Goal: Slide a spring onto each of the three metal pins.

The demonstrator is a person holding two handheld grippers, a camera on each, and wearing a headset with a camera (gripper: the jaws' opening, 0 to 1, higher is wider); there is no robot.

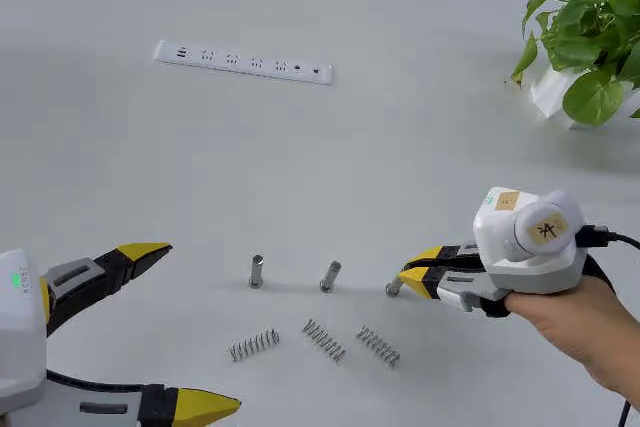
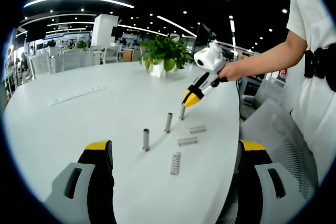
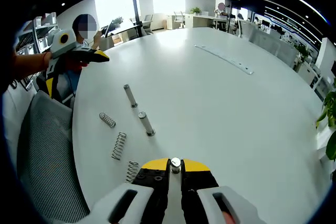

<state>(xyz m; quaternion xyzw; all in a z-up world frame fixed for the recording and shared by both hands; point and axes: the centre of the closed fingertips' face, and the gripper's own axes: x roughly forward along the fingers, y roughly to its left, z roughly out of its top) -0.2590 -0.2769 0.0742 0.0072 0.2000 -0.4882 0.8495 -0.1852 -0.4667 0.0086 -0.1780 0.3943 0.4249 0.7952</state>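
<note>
Three metal pins and three springs, on a pale grey bench (image 1: 420,127). Markings: a tan sticker (image 1: 547,229) on the white body of the right tongs (image 1: 408,278) bore one dark character, not legible; a smaller tan label (image 1: 507,200) beside it could not be read. The white power strip (image 1: 243,61) at the far side showed no readable brand. Pins: short, plain silver-grey cylinders, set on end in a row, namely the first pin (image 1: 256,270), second pin (image 1: 330,275) and third pin (image 1: 394,288). Springs: small bright wire coils lying on their sides in a row just nearer the person than the pins, apart from one another and none on a pin, namely the first spring (image 1: 254,345), second spring (image 1: 324,340) and third spring (image 1: 379,345). Right tongs, black with yellow tips and held in a hand (image 1: 580,322), were closed on the top of the third pin. Left tongs (image 1: 175,327), of the same make, were spread wide and held nothing, well left of the first pin. A green potted plant (image 1: 590,27) stood at the far right corner.
</note>
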